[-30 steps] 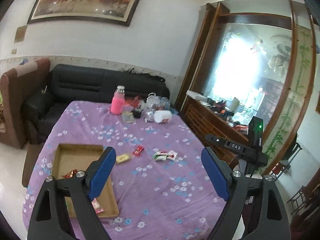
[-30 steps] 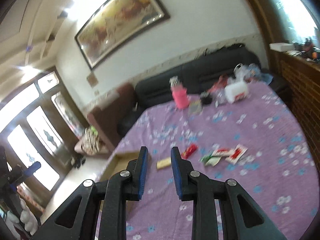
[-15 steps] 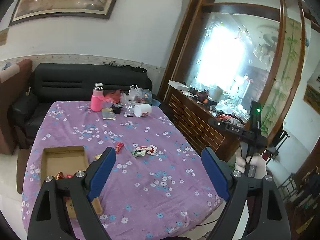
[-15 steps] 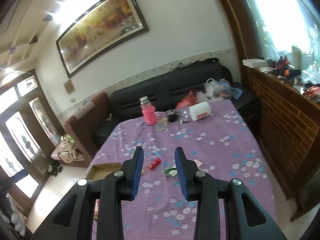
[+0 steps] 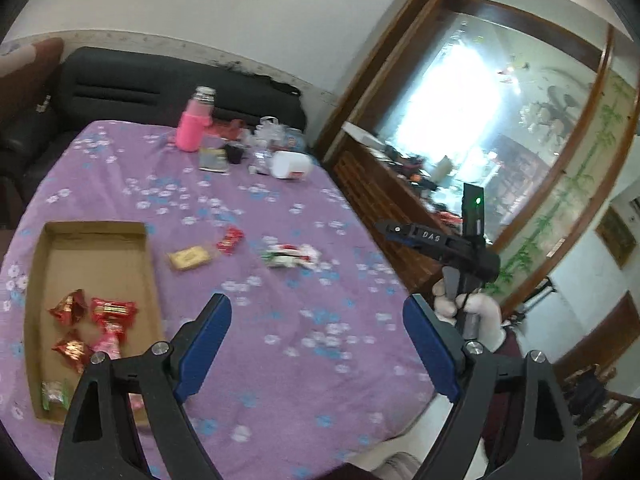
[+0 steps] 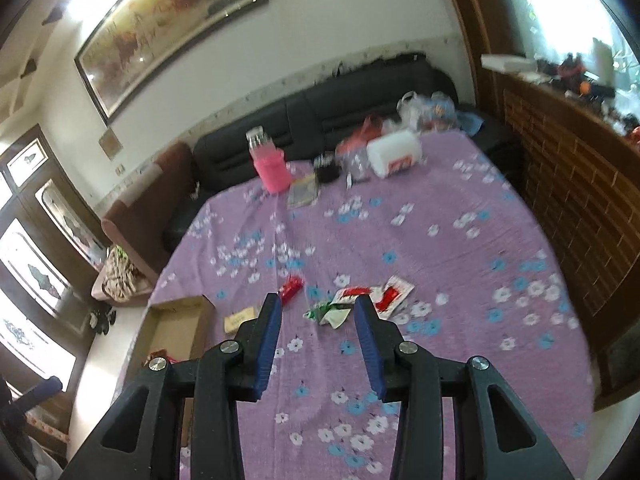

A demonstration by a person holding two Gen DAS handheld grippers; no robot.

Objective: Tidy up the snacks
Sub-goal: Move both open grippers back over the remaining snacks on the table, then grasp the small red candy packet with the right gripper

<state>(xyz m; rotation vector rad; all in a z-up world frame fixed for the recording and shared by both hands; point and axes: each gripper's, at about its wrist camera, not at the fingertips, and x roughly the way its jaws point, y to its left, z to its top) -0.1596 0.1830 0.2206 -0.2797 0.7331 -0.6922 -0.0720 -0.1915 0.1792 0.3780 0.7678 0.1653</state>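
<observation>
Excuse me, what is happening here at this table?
A person holds a gripper in each hand and is sorting snacks into a cardboard box on the purple tablecloth. Several red packets already lie inside. A yellow packet, a small red one and a green-and-white pile remain outside. The left gripper is open and empty; the right gripper, whose jaws have just been opening, is also empty.

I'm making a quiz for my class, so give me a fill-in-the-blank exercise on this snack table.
1. The bottle at the table's far end is ____.
2. The sorted snacks lie in a cardboard ____.
3. The tablecloth is ____ with flowers.
4. The left gripper holds ____.

Missing words: pink; box; purple; nothing
</observation>
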